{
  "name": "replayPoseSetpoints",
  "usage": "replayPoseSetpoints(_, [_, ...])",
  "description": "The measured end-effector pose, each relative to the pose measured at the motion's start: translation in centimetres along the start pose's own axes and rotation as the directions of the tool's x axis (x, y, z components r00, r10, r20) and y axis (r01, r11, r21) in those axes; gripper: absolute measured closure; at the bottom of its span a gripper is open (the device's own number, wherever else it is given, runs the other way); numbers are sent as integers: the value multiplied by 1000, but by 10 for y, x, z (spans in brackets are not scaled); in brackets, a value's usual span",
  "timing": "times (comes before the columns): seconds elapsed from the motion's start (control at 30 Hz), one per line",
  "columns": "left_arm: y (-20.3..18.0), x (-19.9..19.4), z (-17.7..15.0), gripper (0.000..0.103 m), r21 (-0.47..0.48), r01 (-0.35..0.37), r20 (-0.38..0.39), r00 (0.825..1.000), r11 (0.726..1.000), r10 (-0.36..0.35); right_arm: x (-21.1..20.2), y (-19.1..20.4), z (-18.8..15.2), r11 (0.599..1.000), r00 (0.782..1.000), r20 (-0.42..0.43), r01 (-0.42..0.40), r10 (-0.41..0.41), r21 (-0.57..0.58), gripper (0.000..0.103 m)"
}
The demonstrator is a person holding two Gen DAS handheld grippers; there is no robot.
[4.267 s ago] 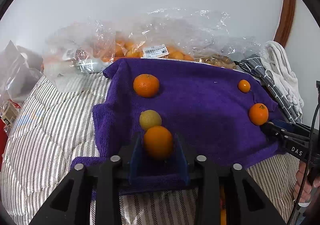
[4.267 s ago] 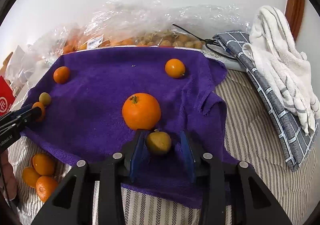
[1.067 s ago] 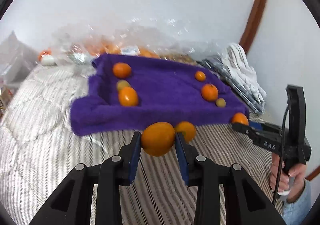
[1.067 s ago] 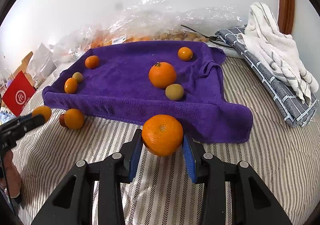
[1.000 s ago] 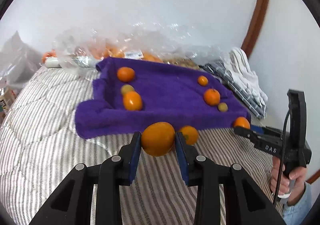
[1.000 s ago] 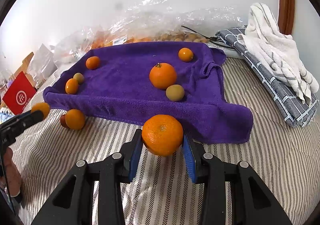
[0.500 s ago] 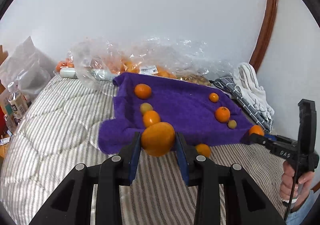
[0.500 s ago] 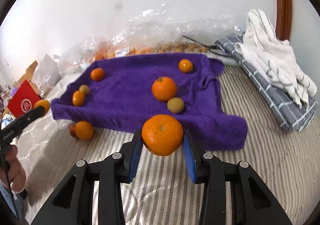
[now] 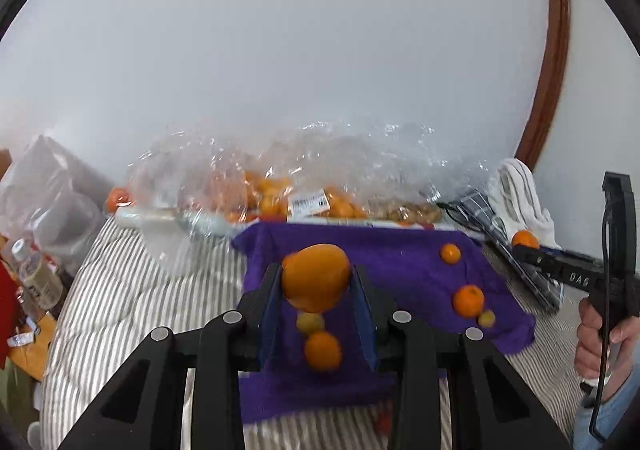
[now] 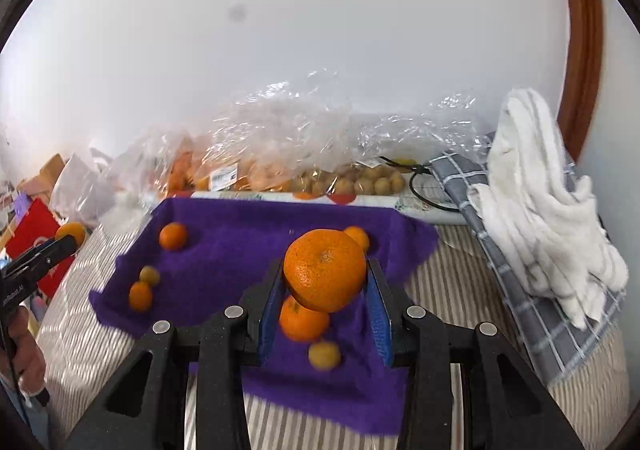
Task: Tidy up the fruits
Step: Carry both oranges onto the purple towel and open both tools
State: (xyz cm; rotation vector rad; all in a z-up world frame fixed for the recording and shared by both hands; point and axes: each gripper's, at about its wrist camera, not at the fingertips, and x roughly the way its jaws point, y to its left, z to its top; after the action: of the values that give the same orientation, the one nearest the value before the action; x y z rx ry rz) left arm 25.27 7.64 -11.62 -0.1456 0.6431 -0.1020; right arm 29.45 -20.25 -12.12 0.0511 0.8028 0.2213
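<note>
A smooth orange fruit is clamped in my left gripper, held above the purple towel. Under it on the towel lie a yellow-green fruit and an orange one; further right sit two oranges and a small green fruit. In the right wrist view my right gripper is shut on a dimpled mandarin over the towel, above a larger orange and a small yellow-green fruit. The other gripper shows at each view's edge, each with its fruit.
Clear plastic bags of fruit line the wall behind the towel. A white towel lies on a grey checked cloth at the right. A water bottle and red packaging sit left. Striped bedding surrounds the towel.
Both grippers have risen and moved forward from the striped bedding to over the purple towel, each still holding its fruit. The towel's fruits now appear beneath the fingers.
</note>
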Motion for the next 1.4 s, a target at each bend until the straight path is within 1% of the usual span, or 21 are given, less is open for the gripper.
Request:
replayPoseSetpoints(0.1, [6,22,4,70,7,-16,7,1000,1000,16,29,-5,2,1000,999,-38,-10,12,29,64])
replayPoseSetpoints(0.13, [11,34,3,70,-8,-23,-9,1000,1000,22,36,-6,-1,999,999,-46,-13,15,35,64])
replayPoseSetpoints(0.2, [16,49,-2,70,-25,-12,-44,999,1000,11,53,-9,-8,999,997,-75,-6,9,34,64])
replayPoseSetpoints(0.3, [21,65,-13,70,-28,-11,-76,997,1000,9,72,-14,-15,1000,993,-119,14,-10,26,64])
replayPoseSetpoints(0.43, [23,78,-19,70,-32,6,-101,995,999,-10,82,-21,-20,998,990,-141,5,4,61,64])
replayPoseSetpoints(0.7, [18,94,-29,70,-8,7,-141,990,1000,-8,85,-28,-23,995,989,-143,-10,24,100,64])
replayPoseSetpoints(0.8, [17,93,-30,70,0,10,-142,990,1000,-10,84,-28,-23,994,989,-143,-18,33,103,63])
replayPoseSetpoints(0.93, [19,95,-30,70,-12,17,-147,989,1000,-18,83,-27,-24,996,990,-140,-11,24,92,63])
replayPoseSetpoints(1.03, [18,94,-30,70,-6,10,-146,989,1000,-11,82,-26,-25,996,991,-136,-9,21,87,62])
replayPoseSetpoints(1.07, [18,93,-30,70,-2,6,-143,990,1000,-6,81,-25,-25,997,991,-135,-8,19,82,61])
replayPoseSetpoints(1.13, [17,90,-30,61,5,2,-130,991,1000,-2,79,-24,-25,997,991,-134,-4,13,72,58])
replayPoseSetpoints(1.17, [17,88,-30,60,6,5,-122,992,1000,-4,77,-24,-25,998,991,-130,-1,10,67,57])
replayPoseSetpoints(1.3, [17,76,-30,56,16,-9,-74,997,1000,10,66,-20,-26,998,994,-104,24,-19,55,57])
replayPoseSetpoints(1.4, [16,67,-32,56,22,-30,-51,998,999,32,51,-13,-25,998,997,-66,39,-36,39,57])
